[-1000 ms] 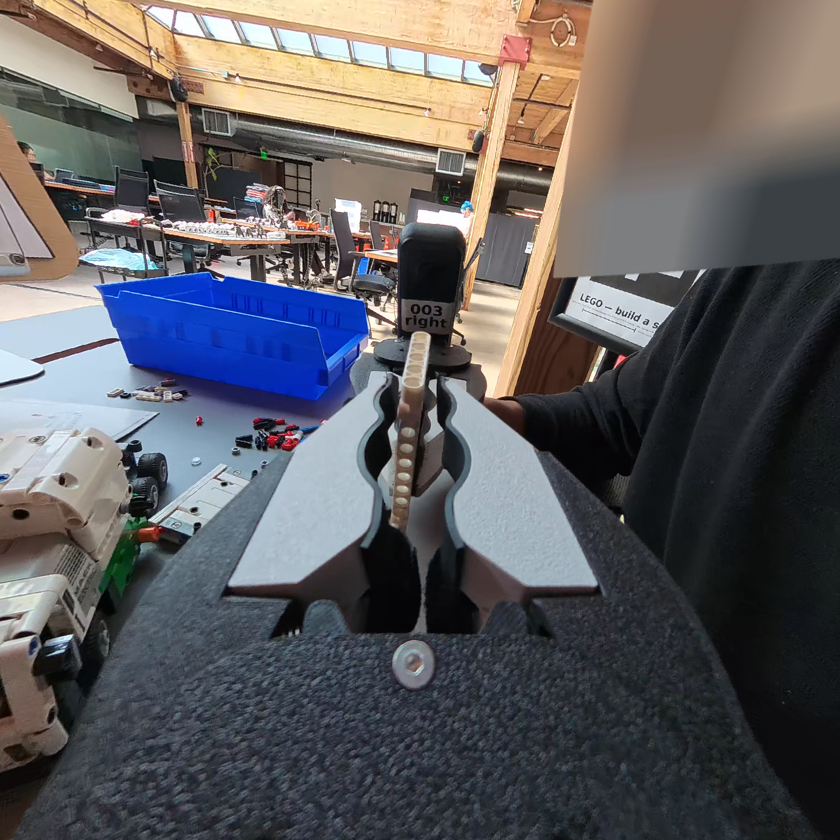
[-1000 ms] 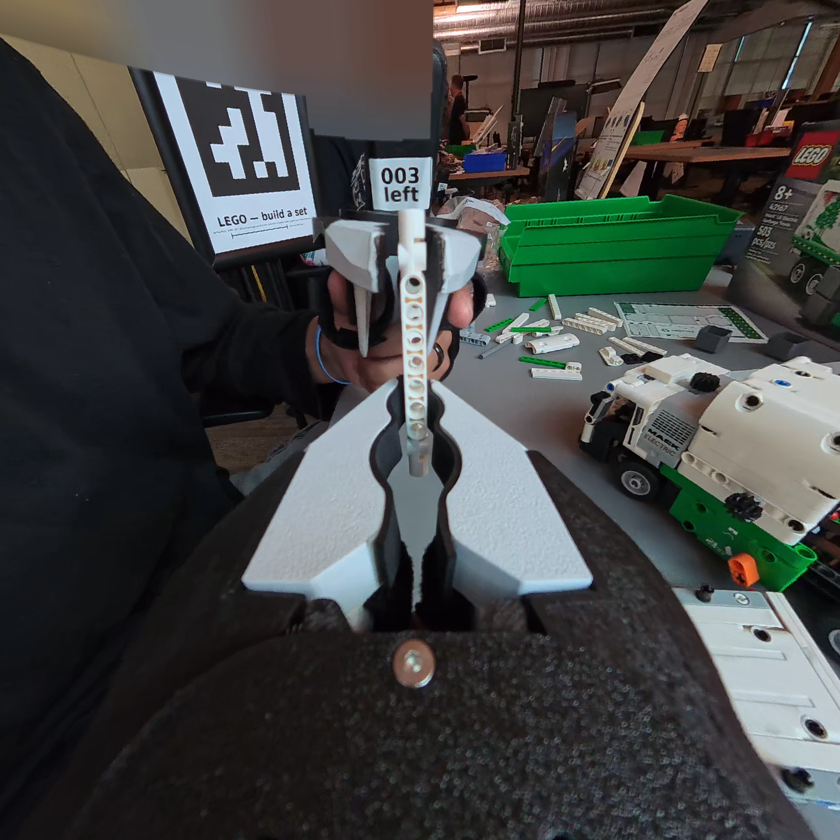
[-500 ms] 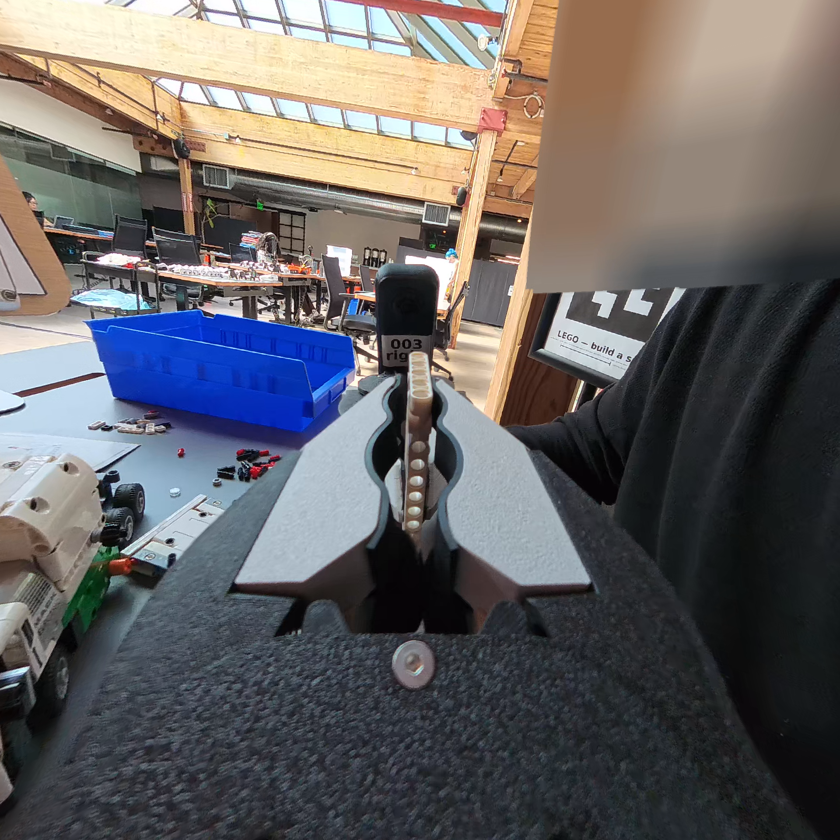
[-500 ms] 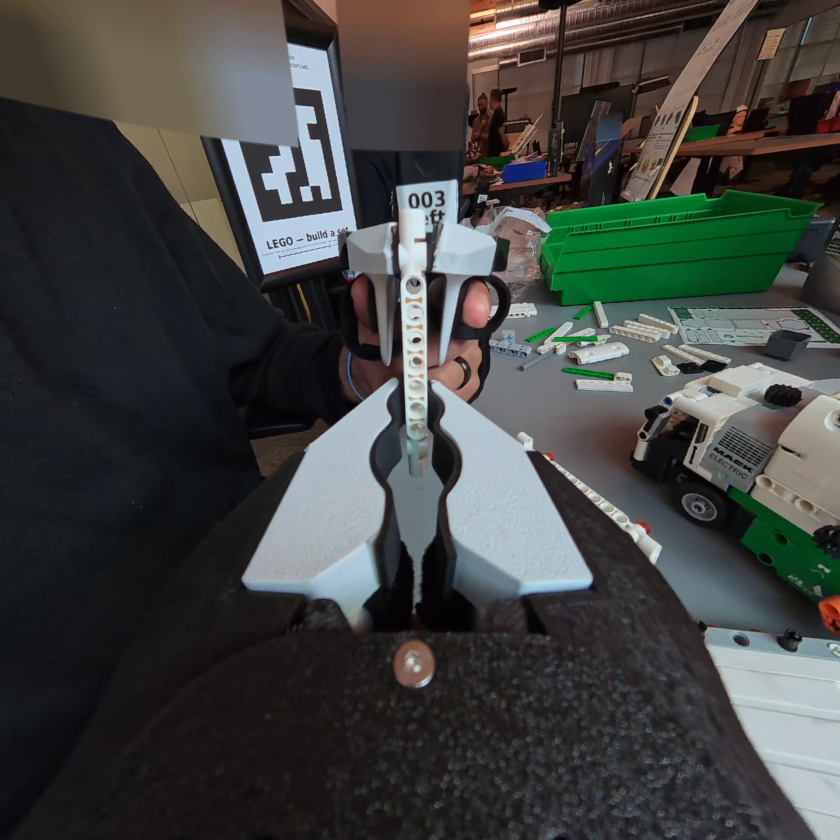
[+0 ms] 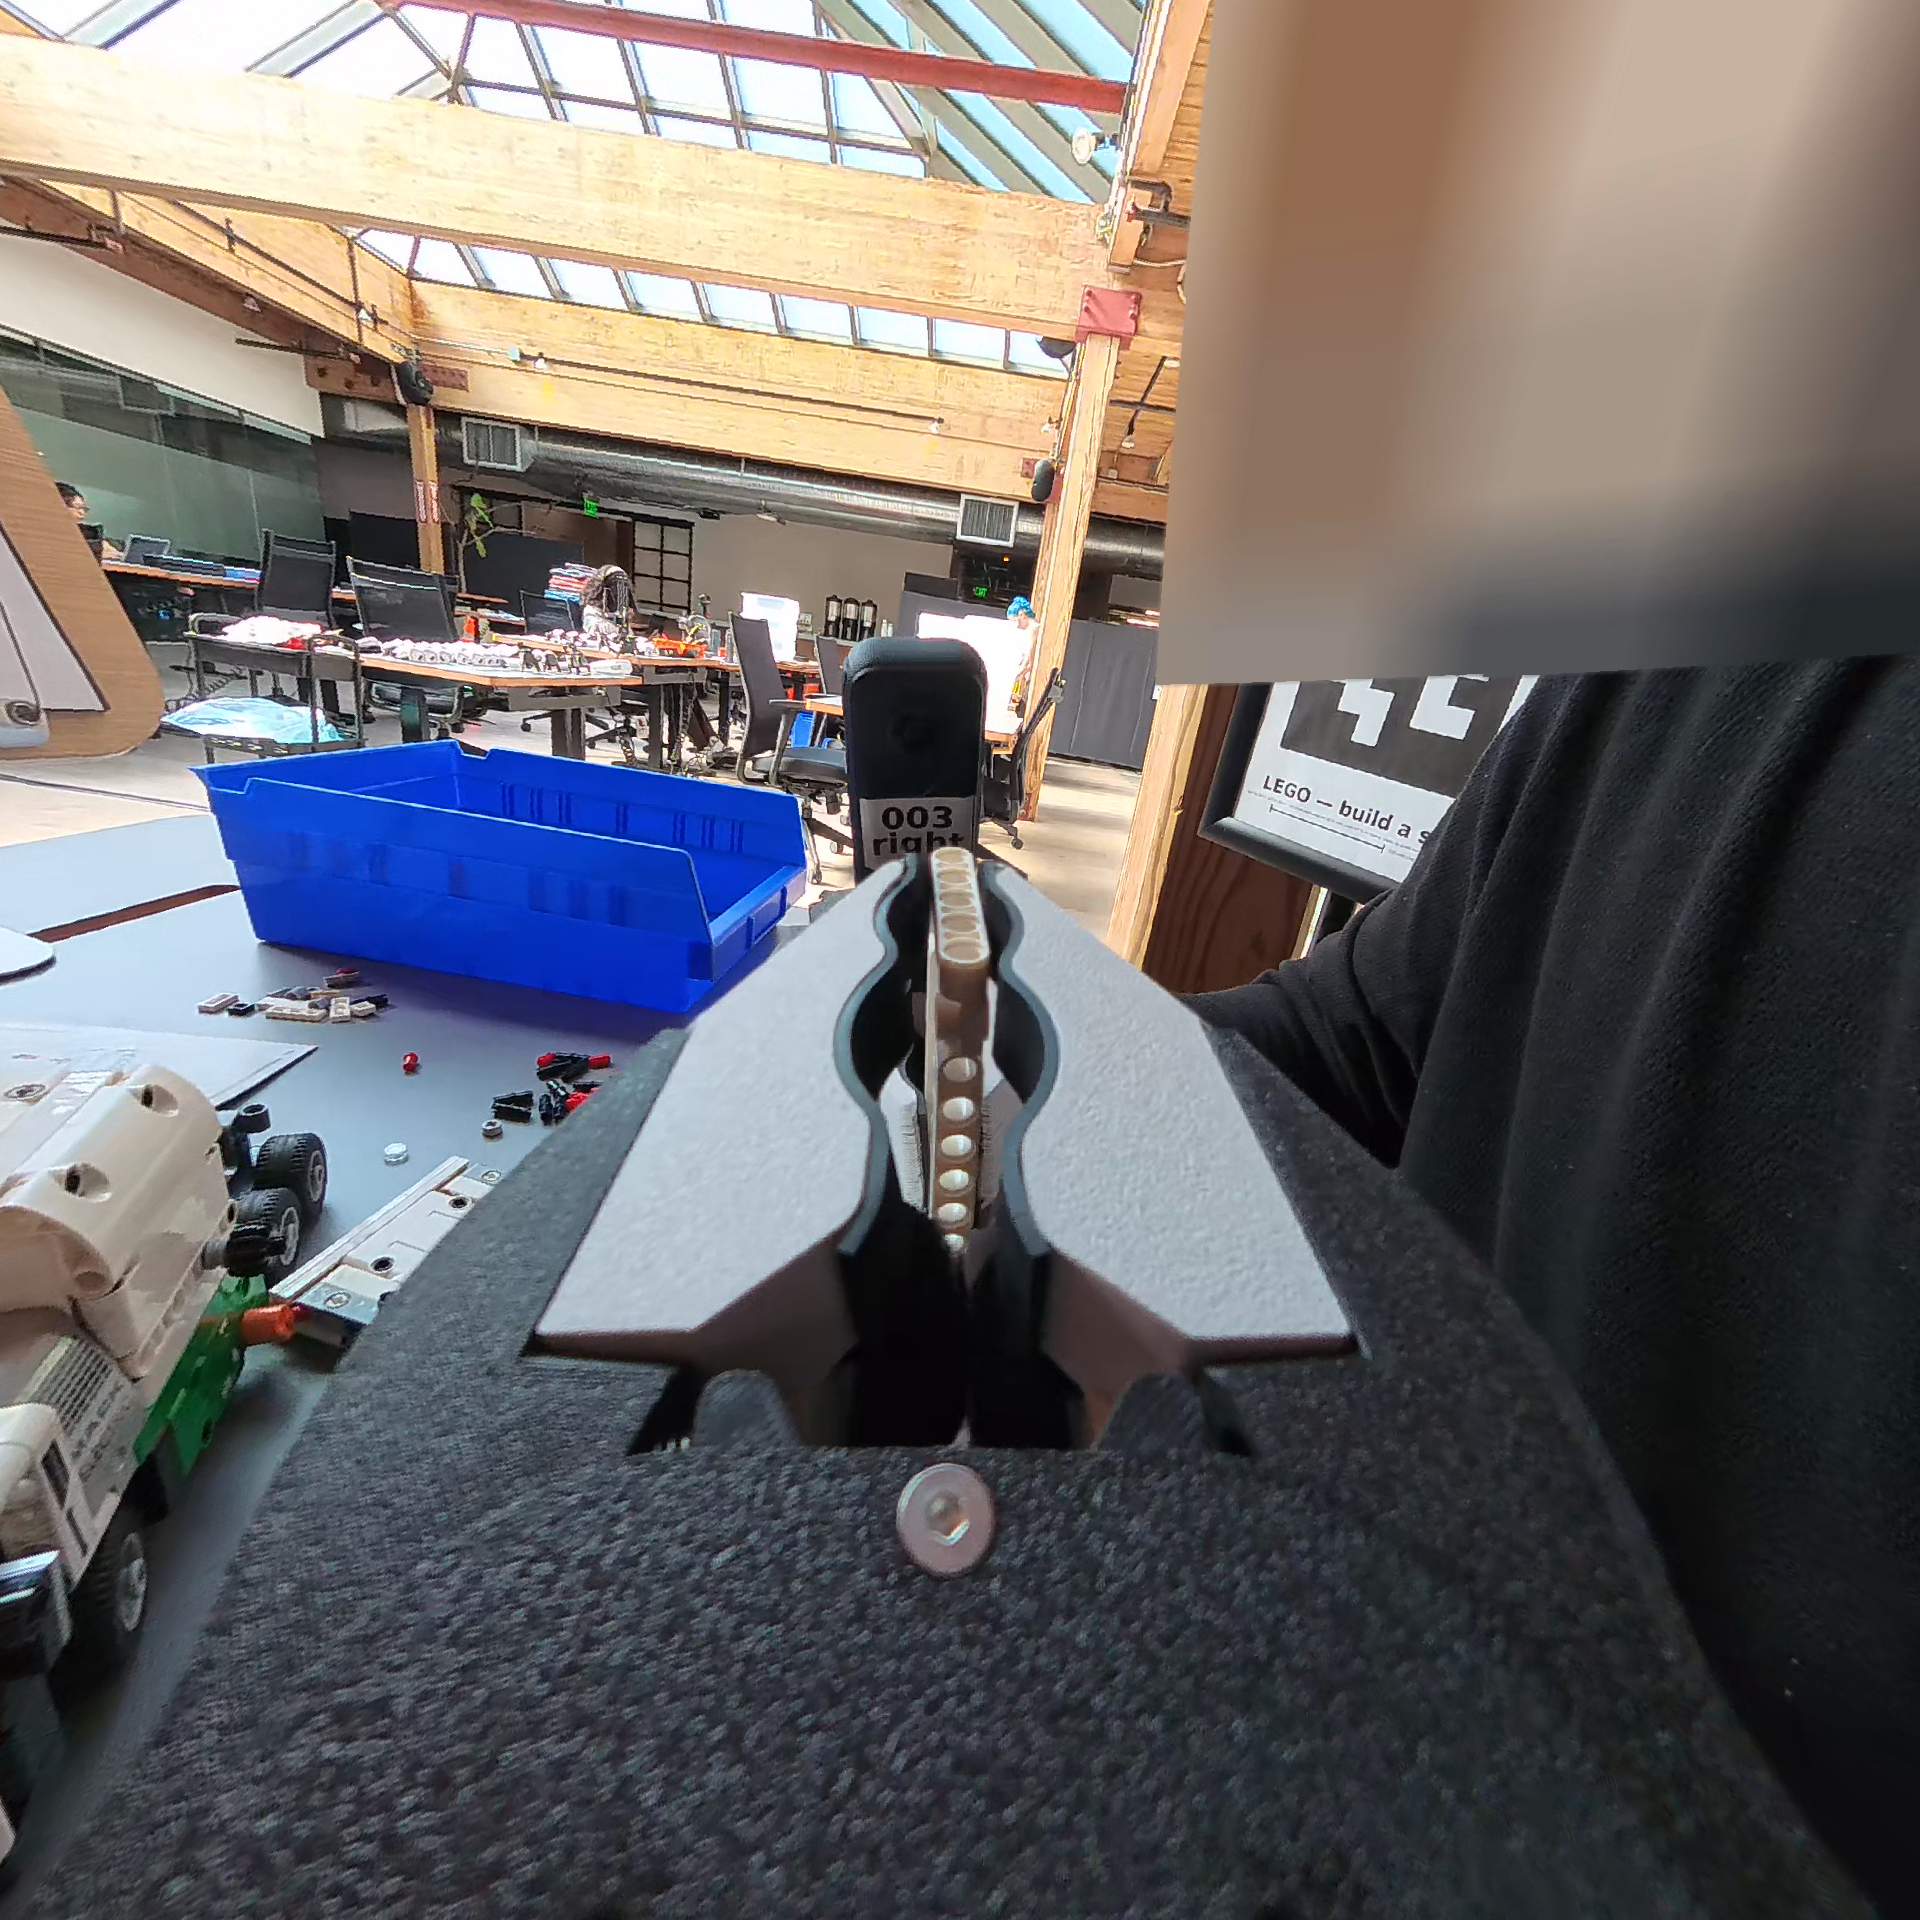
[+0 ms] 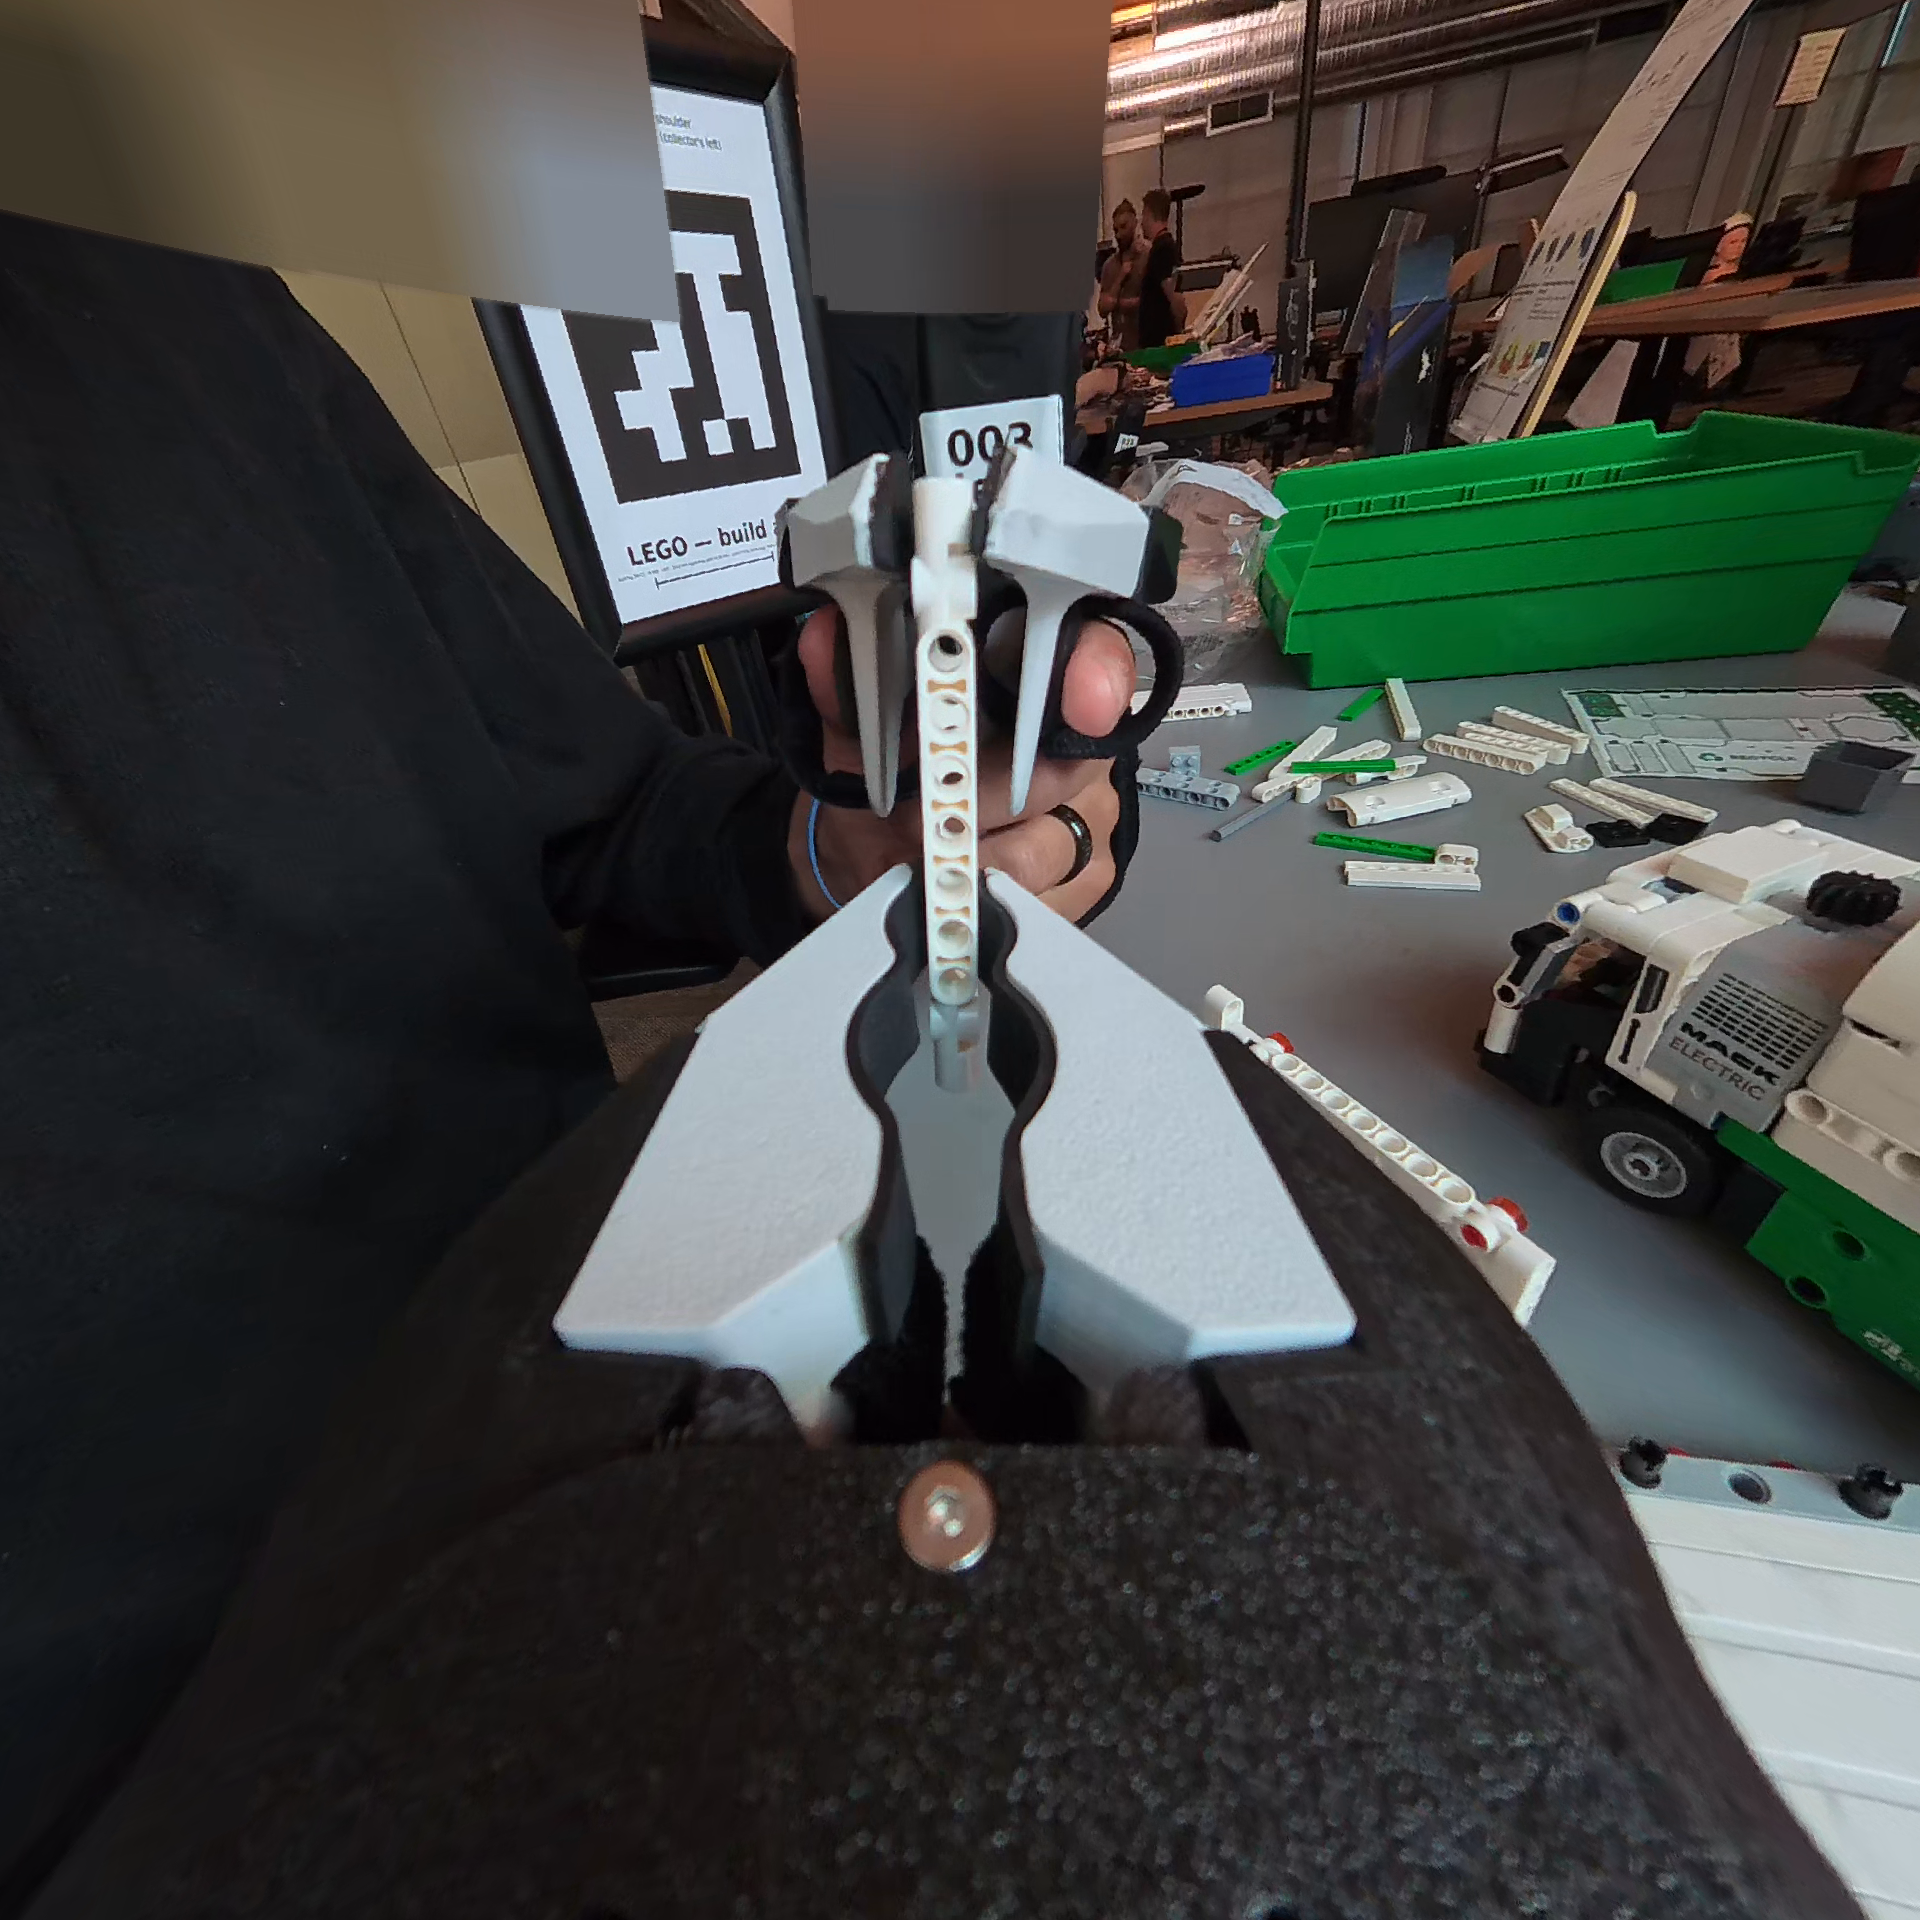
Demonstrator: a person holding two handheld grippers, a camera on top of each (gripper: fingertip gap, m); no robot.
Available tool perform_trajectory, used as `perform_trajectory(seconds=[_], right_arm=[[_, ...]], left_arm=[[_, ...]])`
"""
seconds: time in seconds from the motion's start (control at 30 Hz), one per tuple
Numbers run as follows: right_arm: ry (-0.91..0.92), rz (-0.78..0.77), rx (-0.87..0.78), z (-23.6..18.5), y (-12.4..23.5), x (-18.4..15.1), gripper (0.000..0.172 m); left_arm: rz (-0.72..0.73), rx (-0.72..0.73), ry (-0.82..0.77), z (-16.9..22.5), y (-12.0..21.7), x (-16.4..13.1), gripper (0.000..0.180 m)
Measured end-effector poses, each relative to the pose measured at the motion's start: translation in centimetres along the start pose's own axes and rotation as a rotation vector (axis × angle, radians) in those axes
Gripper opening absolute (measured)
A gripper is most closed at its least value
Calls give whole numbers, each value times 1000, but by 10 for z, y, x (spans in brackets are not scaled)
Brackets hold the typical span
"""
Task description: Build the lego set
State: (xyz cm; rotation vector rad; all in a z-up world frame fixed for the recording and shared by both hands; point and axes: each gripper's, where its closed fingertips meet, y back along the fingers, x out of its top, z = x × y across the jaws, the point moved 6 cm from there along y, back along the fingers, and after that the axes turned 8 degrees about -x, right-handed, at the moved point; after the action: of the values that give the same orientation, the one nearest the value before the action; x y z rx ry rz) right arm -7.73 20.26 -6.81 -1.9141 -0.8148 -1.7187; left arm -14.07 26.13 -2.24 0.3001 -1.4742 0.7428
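1. the left hand-held gripper (image 5: pixel 954 883) is closed on one end of a long white beam with holes (image 5: pixel 958 966); the right view shows its pads clamped on the beam's far end.
2. the right hand-held gripper (image 6: pixel 951 894) is closed near the beam's (image 6: pixel 948 790) other end, where a small grey pin piece (image 6: pixel 951 1034) hangs between its jaws. the beam spans the air between both grippers, above the table (image 6: pixel 1351 966), in front of a person in a black top.
3. judged by look, the beam is light, stiff hard plastic, smooth and a bit slippery; the flat sides near the ends suit the pads best, and the pin joint could pop loose if twisted.
4. writing: each gripper carries a white sticker, a framed sign with a black-and-white marker (image 6: pixel 696 384) stands behind, and the toy truck (image 6: pixel 1714 1039) has lettering on its cab; none is repeated here.
5. a blue bin (image 5: pixel 499 862) and a green bin (image 6: pixel 1579 540) stand on the table, with loose pieces (image 6: pixel 1455 769) beside them.
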Motion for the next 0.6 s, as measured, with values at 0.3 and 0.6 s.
perform_trajectory(seconds=[0.3, 0.6], right_arm=[[-9, 4, 18, -2, -1, 0, 5], [-18, 19, 21, -2, 2, 2, 5]], left_arm=[[9, -10, 1, 1, 1, 0, 9], [-1, 21, -20, 2, 1, 0, 12]])
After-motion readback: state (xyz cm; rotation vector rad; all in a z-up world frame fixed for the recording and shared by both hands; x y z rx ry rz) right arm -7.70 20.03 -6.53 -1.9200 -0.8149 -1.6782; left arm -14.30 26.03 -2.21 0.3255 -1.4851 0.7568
